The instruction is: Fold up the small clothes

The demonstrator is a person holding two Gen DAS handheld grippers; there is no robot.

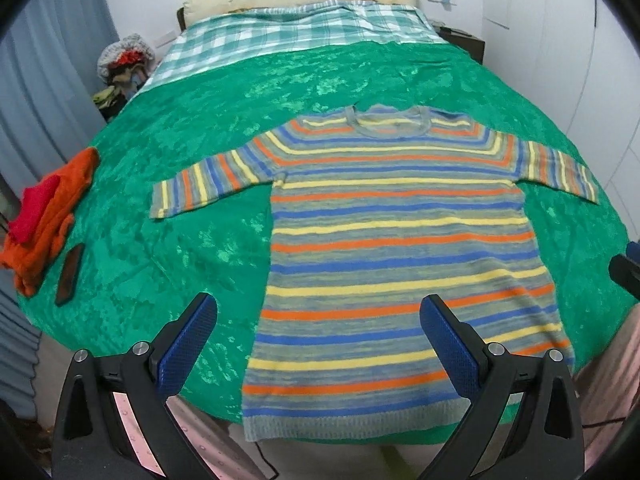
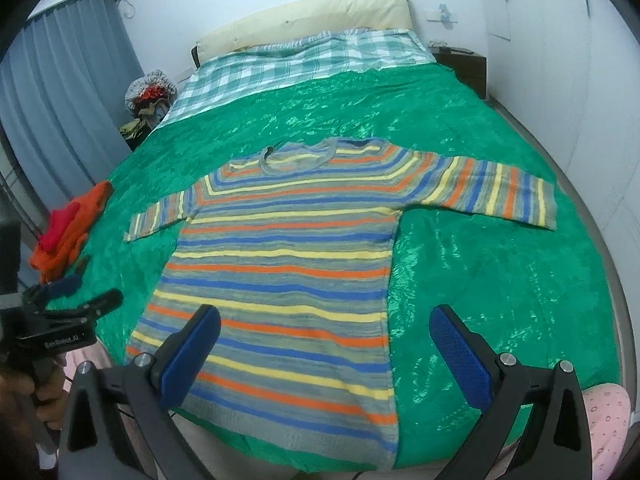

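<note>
Two grippers, both spread wide, holding nothing. Striped sweater (image 1: 400, 248) flat on green bedspread (image 1: 200, 128), centre frame — long axis runs hem at bottom to collar at top. Left gripper (image 1: 318, 314) over hem's left corner; right gripper (image 2: 325, 326) over hem's right — equally near.

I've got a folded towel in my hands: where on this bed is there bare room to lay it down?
Bare green cover lies right of the striped sweater, below its right sleeve. A free band also runs between the collar and the checked sheet. The left edge is crowded: orange clothes and a dark phone.
</note>
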